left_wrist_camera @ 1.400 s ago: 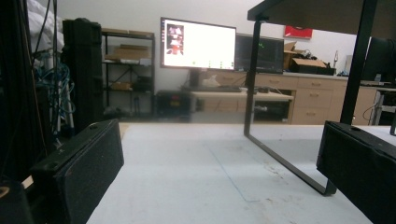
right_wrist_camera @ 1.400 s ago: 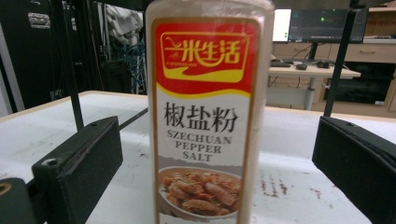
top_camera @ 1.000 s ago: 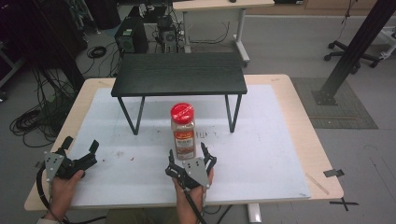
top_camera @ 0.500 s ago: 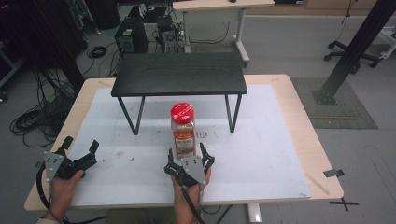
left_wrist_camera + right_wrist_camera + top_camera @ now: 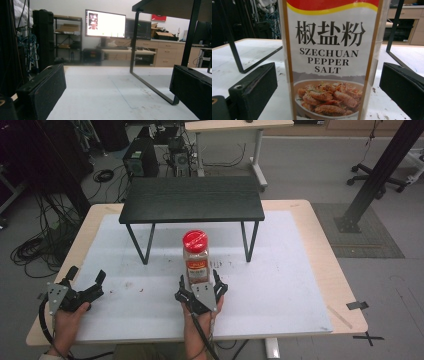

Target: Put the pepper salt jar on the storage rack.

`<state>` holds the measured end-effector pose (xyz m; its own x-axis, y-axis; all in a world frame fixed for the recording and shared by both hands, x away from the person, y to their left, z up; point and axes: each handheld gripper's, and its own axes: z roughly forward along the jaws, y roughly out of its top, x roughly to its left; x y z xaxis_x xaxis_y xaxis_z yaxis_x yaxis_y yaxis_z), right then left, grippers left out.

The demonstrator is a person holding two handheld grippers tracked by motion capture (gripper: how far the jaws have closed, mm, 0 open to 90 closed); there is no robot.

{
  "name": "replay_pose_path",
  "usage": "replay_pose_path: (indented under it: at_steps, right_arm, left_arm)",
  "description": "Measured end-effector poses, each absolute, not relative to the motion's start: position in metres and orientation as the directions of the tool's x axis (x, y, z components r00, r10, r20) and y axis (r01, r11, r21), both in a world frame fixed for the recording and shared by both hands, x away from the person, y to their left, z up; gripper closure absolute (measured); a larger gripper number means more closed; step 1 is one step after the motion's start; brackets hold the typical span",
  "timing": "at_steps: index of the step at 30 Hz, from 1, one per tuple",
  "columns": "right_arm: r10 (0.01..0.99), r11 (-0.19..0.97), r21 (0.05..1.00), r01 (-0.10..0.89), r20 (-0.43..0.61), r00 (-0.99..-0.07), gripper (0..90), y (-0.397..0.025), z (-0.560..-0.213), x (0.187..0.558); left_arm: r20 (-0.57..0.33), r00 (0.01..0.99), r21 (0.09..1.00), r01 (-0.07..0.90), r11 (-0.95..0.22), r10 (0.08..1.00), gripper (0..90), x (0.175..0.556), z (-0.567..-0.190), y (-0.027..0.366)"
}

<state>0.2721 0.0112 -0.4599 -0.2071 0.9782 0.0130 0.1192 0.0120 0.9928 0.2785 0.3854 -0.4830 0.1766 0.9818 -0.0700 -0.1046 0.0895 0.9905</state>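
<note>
A spice jar (image 5: pixel 196 256) with a red lid stands upright on the white mat, in front of the black stand. Its label reads Szechuan Pepper Salt (image 5: pixel 329 60). My right gripper (image 5: pixel 200 283) is open right behind the jar, its jaws spread on either side of the jar's base without touching it. In the right gripper view the jar stands between the two black pads (image 5: pixel 254 87), with gaps on both sides. My left gripper (image 5: pixel 86 279) rests open at the front left of the mat, with nothing between its fingers (image 5: pixel 42 90).
A low black stand (image 5: pixel 192 200) on thin metal legs (image 5: pixel 136 45) sits at the back of the mat (image 5: pixel 280 270). The wooden table edge (image 5: pixel 325 250) frames the mat. Desks, cables and a monitor (image 5: pixel 105 23) lie beyond the table.
</note>
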Motion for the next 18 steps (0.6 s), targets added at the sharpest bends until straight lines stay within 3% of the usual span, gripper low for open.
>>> replay_pose_path:
  at_steps: [18]
  right_arm:
    - [0.983, 0.0, 0.993, 0.119, 0.022, -0.18, 1.6, 0.017, -0.465, 0.288]
  left_arm:
    - [-0.073, 0.178, 0.99, -0.104, 0.093, 0.981, 0.8, 0.279, -0.483, 0.386]
